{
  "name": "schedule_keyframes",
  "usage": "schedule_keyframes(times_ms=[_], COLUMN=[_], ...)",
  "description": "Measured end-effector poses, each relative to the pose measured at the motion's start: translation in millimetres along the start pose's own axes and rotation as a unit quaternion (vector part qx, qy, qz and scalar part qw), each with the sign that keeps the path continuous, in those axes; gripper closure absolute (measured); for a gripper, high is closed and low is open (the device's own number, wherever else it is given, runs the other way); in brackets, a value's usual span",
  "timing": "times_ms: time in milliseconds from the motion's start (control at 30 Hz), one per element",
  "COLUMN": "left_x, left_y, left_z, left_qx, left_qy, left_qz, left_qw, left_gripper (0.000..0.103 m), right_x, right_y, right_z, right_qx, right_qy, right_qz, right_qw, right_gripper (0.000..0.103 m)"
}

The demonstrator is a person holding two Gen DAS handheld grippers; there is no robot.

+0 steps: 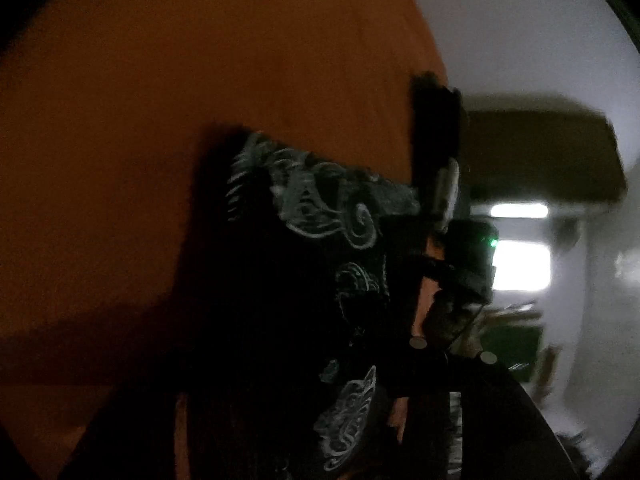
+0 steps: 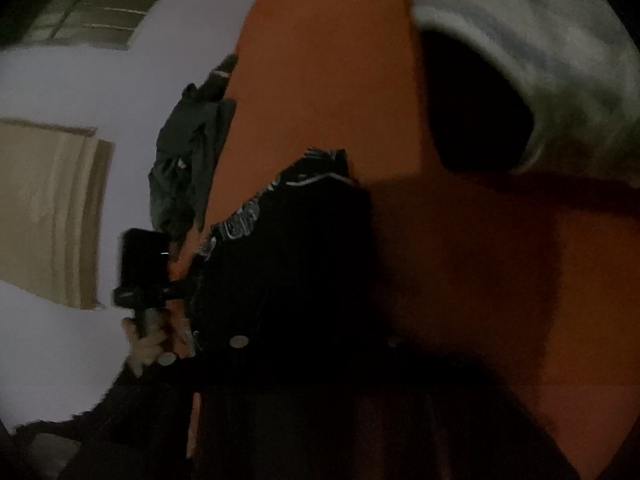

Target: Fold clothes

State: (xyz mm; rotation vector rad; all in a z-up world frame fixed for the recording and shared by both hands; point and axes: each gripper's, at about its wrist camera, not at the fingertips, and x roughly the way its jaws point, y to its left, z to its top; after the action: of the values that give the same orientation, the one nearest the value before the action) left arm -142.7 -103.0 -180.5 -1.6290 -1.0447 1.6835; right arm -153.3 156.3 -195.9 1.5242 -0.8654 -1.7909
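Observation:
A black garment with a pale swirl print (image 1: 320, 208) hangs in front of the left wrist camera, over an orange surface (image 1: 160, 100). It also shows in the right wrist view (image 2: 288, 248). Both views are dark and blurred. My left gripper (image 1: 360, 420) is lost in the dark cloth at the bottom; its jaws cannot be made out. My right gripper (image 2: 320, 400) is likewise buried in black cloth. The other hand-held gripper with its camera shows in the left wrist view (image 1: 464, 272) and in the right wrist view (image 2: 144, 268), each close to the garment's edge.
The orange surface (image 2: 320, 80) fills much of both views. A grey garment with a dark opening (image 2: 540, 60) lies at the upper right of the right wrist view. Another dark cloth (image 2: 188, 160) lies at the orange surface's edge. White walls and a bright doorway (image 1: 520, 264) lie beyond.

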Motion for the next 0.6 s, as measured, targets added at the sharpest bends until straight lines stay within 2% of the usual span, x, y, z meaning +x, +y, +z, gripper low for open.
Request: schedule_keyframes(times_ms=[100,167,233,267,300,367,433,500,600], left_x=[-2.9,-1.9,4.4,10.7,17.9,20.2,20.7,11.6,-4.9], left_y=[1.2,0.2,-6.8,-12.0,-17.6,-23.4,-28.4,-20.3,6.0], left_z=[-1.2,-1.8,-4.9,-8.3,-12.2,-19.4,-26.5,-25.4,-22.8], left_qx=[0.002,0.007,0.025,0.048,0.076,0.118,0.157,0.128,0.054], left_qy=[0.001,-0.001,-0.011,-0.013,-0.013,0.006,0.028,0.032,0.004], left_qz=[-0.001,0.006,0.010,0.024,0.042,0.077,0.112,0.087,0.007], left_qw=[1.0000,1.0000,0.9996,0.9985,0.9961,0.9900,0.9810,0.9874,0.9985], left_gripper=[0.055,0.051,0.040,0.039,0.039,0.039,0.039,0.039,0.039], right_x=[9.1,13.5,16.2,15.4,13.9,10.4,4.9,-3.6,-21.6], right_y=[0.0,0.8,2.1,4.9,13.1,31.8,49.8,68.2,101.2], right_z=[3.7,5.1,6.2,4.7,1.5,-6.2,-13.3,-17.9,-23.5], right_qx=[-0.001,0.004,0.010,0.000,-0.023,-0.068,-0.099,-0.120,-0.152], right_qy=[0.004,0.004,-0.003,-0.013,-0.029,-0.053,-0.060,-0.064,-0.065], right_qz=[0.012,0.024,0.037,0.040,0.034,0.019,0.007,-0.004,-0.025], right_qw=[1.000,1.000,0.999,0.999,0.999,0.996,0.993,0.991,0.986], right_gripper=[0.066,0.054,0.052,0.053,0.058,0.092,0.093,0.094,0.097])
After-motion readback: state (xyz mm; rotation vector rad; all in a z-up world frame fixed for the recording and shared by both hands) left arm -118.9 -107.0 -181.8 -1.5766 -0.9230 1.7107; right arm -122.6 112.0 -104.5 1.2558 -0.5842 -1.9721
